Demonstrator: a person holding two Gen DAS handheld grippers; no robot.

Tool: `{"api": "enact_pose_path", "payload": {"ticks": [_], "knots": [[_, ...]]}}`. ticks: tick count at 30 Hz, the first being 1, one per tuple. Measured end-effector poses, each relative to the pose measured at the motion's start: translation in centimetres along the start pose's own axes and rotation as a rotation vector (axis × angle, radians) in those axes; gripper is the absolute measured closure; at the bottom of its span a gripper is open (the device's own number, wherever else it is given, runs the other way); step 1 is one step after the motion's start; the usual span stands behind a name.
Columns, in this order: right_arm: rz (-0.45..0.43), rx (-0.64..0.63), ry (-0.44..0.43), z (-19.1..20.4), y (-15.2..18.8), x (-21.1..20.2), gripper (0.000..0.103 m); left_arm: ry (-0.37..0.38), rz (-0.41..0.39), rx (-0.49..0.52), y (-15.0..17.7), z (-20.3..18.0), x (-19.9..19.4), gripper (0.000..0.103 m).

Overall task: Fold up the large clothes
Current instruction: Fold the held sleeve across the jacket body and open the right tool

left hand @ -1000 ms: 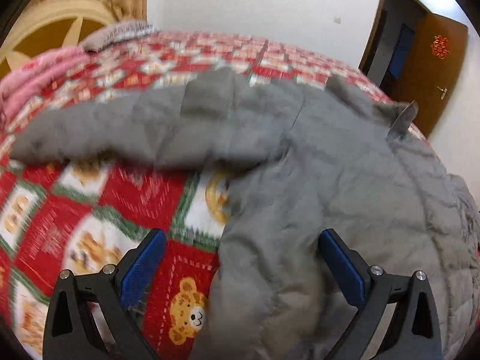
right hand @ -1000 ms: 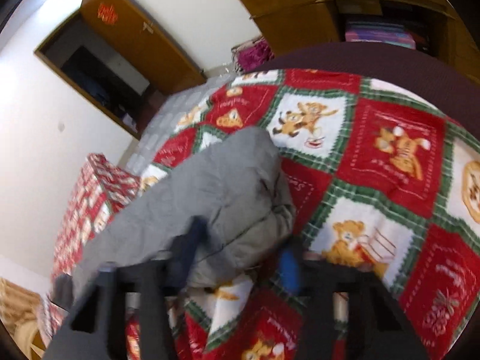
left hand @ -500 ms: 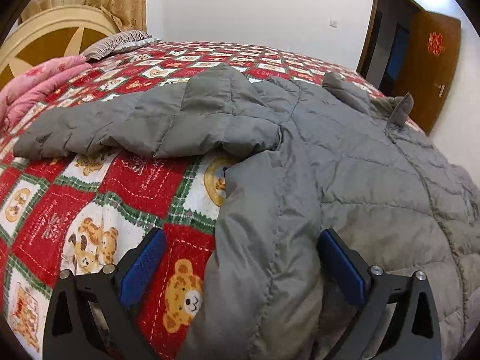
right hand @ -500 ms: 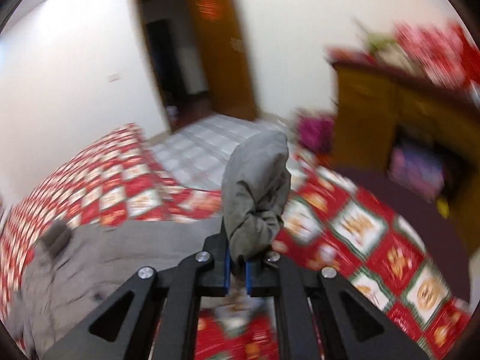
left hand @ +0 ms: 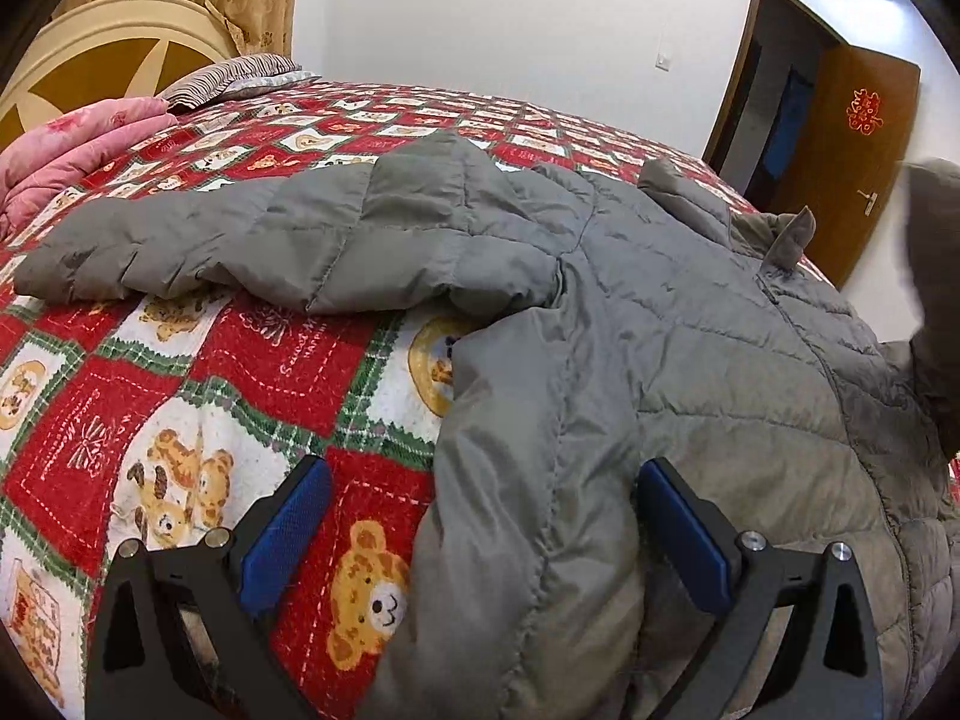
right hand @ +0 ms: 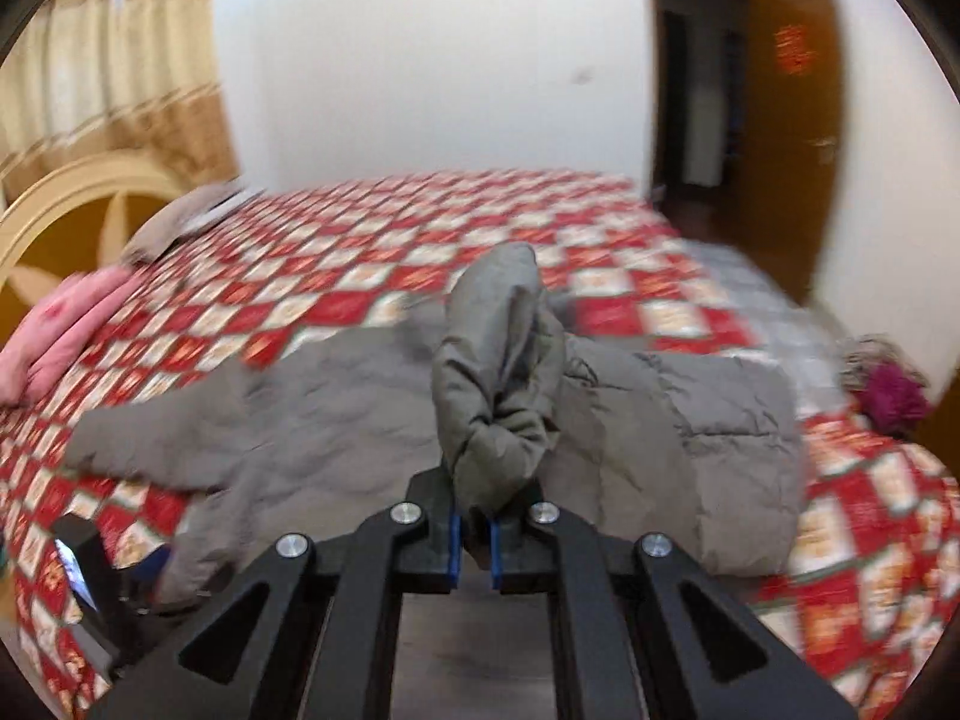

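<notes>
A grey quilted puffer jacket [left hand: 690,372] lies spread on the bed, one sleeve [left hand: 240,240] stretched out to the left. My left gripper [left hand: 480,516] is open, its blue pads either side of the jacket's near hem edge. My right gripper [right hand: 472,540] is shut on the end of the other sleeve [right hand: 498,372] and holds it lifted above the jacket body [right hand: 336,420]. That raised sleeve shows blurred at the right edge of the left wrist view [left hand: 933,252].
The bed has a red, white and green bear-print quilt [left hand: 180,408]. A pink blanket [left hand: 66,150] and striped pillow [left hand: 228,75] lie by the cream headboard [left hand: 102,54]. A brown door [left hand: 852,156] stands open at the back right. Some clothes [right hand: 888,384] lie at the bed's right side.
My right gripper has closed on the sleeve end, lifted it and swung it over towards the jacket body. The left gripper has stayed open at the hem.
</notes>
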State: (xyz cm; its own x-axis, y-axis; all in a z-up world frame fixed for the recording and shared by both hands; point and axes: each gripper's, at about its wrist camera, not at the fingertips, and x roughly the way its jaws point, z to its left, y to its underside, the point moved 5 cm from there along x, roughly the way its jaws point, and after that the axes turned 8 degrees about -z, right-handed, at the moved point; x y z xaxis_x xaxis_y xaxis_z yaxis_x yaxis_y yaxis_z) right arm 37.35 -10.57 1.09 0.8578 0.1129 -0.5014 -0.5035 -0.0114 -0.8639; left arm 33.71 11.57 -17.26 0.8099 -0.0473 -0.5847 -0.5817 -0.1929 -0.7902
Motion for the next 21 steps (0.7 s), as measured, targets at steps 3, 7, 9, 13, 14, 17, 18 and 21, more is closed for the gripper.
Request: {"api": "enact_pose_path", "payload": {"ticks": [3,7,9,13,14,17,18,21], "knots": [[0.029,-0.005,-0.091,4.2,1.0,2.7,0.095,0.015,-0.01,-0.012,0.0,0.2,-0.1,0.001],[0.088,0.013,-0.235,8.3,3.1,6.8,0.094,0.027,-0.019,-0.021,0.0,0.4,-0.2,0.001],[0.109,0.021,-0.294,10.2,4.0,8.1,0.092,0.03,-0.022,-0.022,0.0,0.4,-0.2,0.001],[0.156,0.059,-0.396,12.4,5.0,9.6,0.048,0.036,-0.028,-0.026,0.0,0.5,-0.2,0.001],[0.154,0.082,-0.43,12.5,4.9,9.3,0.042,0.038,-0.028,-0.027,0.0,0.6,-0.2,0.001],[0.088,0.119,-0.475,11.3,3.1,6.9,0.041,0.037,-0.027,-0.027,0.0,0.5,-0.2,0.001],[0.053,0.125,-0.473,10.0,2.2,5.7,0.041,0.037,-0.027,-0.026,0.0,0.5,-0.3,0.001],[-0.003,0.107,-0.303,5.3,0.7,4.1,0.048,0.032,-0.022,-0.023,0.0,0.5,-0.2,0.001]]}}
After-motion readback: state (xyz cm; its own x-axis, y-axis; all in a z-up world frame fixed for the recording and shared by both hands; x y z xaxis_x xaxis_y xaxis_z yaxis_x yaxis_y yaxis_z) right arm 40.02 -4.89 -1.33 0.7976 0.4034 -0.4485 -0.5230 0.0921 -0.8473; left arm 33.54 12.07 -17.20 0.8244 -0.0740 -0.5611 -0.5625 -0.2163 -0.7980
